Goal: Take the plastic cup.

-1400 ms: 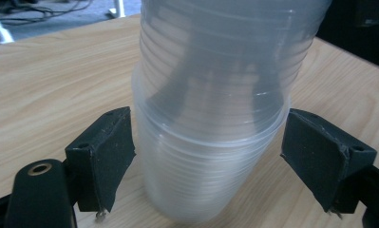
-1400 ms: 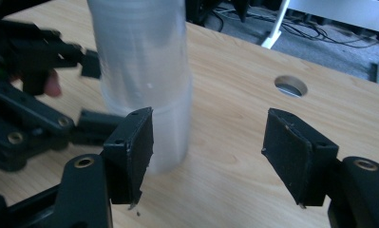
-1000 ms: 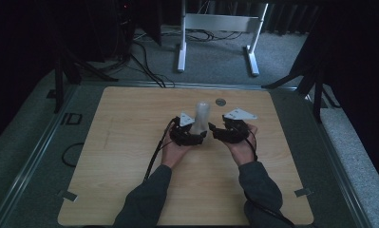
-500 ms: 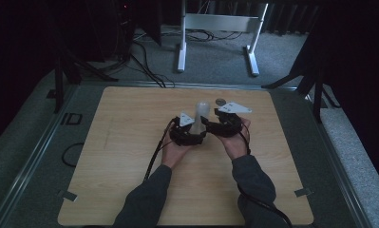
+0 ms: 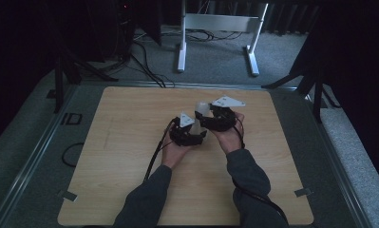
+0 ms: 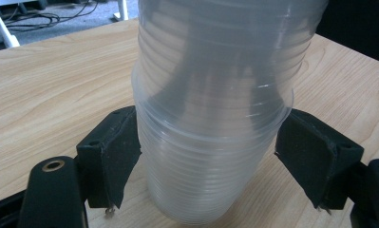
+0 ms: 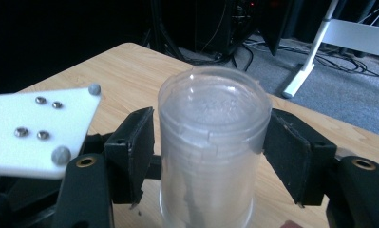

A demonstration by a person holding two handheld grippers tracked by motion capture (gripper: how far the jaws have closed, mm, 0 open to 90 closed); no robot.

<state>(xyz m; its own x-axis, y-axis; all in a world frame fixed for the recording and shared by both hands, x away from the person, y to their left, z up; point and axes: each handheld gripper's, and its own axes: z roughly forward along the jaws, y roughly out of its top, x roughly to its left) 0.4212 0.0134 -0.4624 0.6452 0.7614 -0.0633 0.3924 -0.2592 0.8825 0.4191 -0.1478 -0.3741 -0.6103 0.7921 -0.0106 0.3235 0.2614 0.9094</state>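
High view: a pale wooden tabletop (image 5: 130, 156), bare toward every edge, stands on grey carpet (image 5: 215, 61) before a white stand (image 5: 218, 28). Mid-table, both grippers meet at a stack of clear plastic cups (image 5: 201, 110).

Left gripper view: the left gripper (image 6: 211, 156) has its jaws pressed on the stack's lower part.

Right gripper view: the right gripper (image 7: 208, 147) has its jaws flanking the stack's top; I cannot tell whether they touch it.

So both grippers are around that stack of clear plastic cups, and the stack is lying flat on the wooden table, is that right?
Not quite. The stack of clear plastic cups is not lying flat: in the high view it stands tilted above the wooden table, between the left gripper and the right gripper. Both grippers are indeed around it, as each gripper view shows.
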